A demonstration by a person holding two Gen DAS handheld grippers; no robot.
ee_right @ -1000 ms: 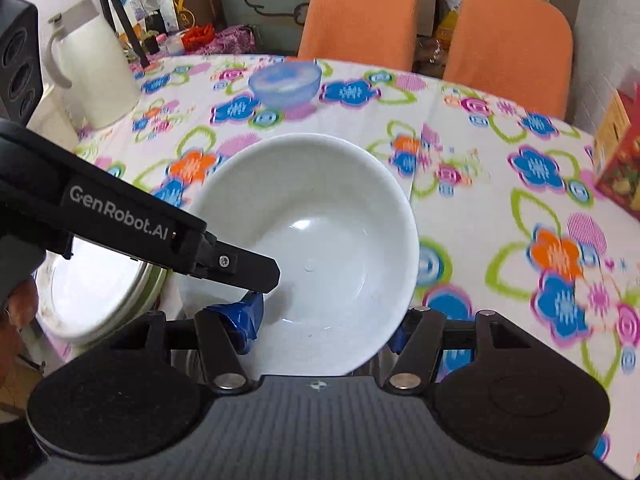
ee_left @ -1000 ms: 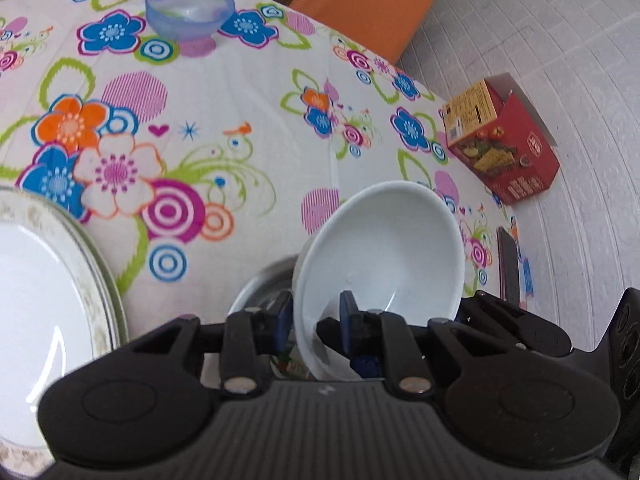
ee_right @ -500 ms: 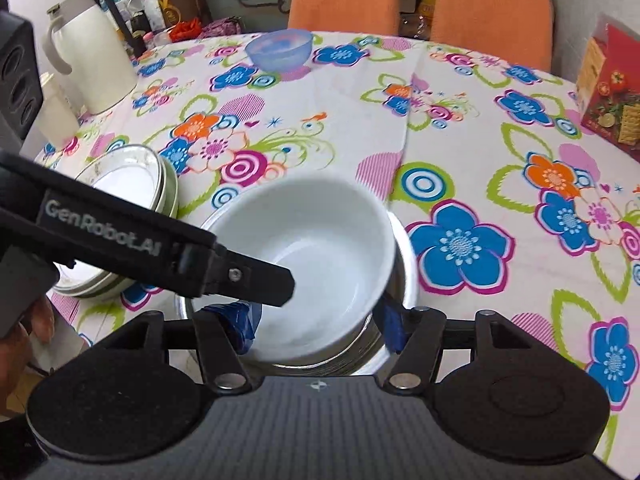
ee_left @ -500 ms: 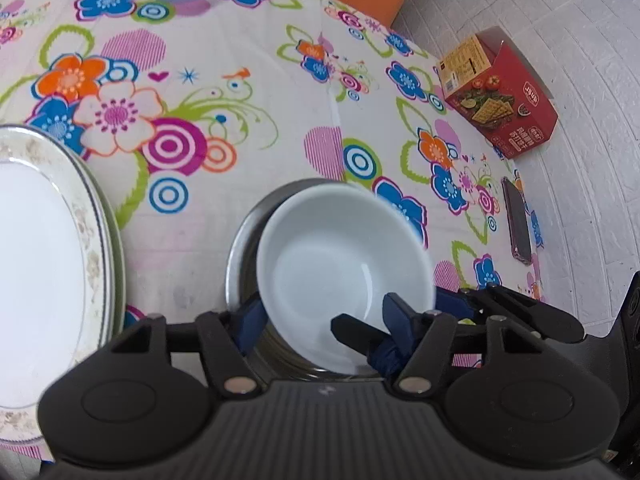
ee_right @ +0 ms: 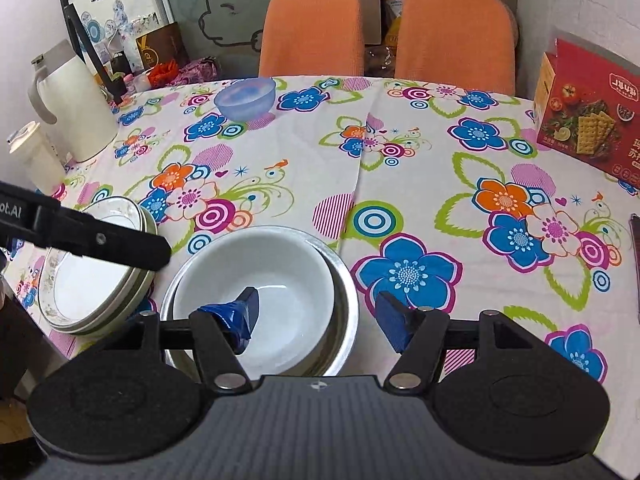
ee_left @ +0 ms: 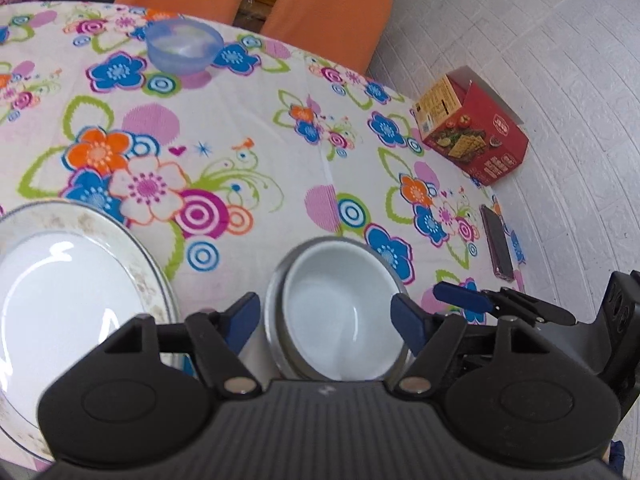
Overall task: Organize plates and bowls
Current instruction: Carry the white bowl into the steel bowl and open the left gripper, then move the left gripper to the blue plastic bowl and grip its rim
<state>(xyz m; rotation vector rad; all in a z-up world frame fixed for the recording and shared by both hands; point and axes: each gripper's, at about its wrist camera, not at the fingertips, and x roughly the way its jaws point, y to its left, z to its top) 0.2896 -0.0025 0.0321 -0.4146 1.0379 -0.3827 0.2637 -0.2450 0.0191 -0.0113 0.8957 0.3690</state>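
A white bowl (ee_left: pixel 340 312) (ee_right: pixel 272 284) sits upright, nested inside a steel bowl (ee_left: pixel 276 280) (ee_right: pixel 345 280) near the table's front edge. My left gripper (ee_left: pixel 326 320) is open, its blue pads standing on either side of both bowls and touching neither. My right gripper (ee_right: pixel 320 318) is open too, with its left pad over the white bowl's inside and its right pad outside the steel rim. A stack of gold-rimmed white plates (ee_left: pixel 60 280) (ee_right: pixel 92 268) lies just left of the bowls. A translucent blue bowl (ee_left: pixel 184 46) (ee_right: pixel 246 98) stands alone at the far side.
A red cracker box (ee_left: pixel 472 136) (ee_right: pixel 588 120) and a phone (ee_left: pixel 496 246) lie at the right. A white kettle (ee_right: pixel 68 108) and a bottle (ee_right: pixel 32 152) stand at the left. Two orange chairs (ee_right: pixel 312 28) are behind the flowered tablecloth (ee_right: pixel 400 184).
The white bowl, held tilted in the air by my left gripper, came down into the steel bowl. My left gripper let go of its rim and opened wide.
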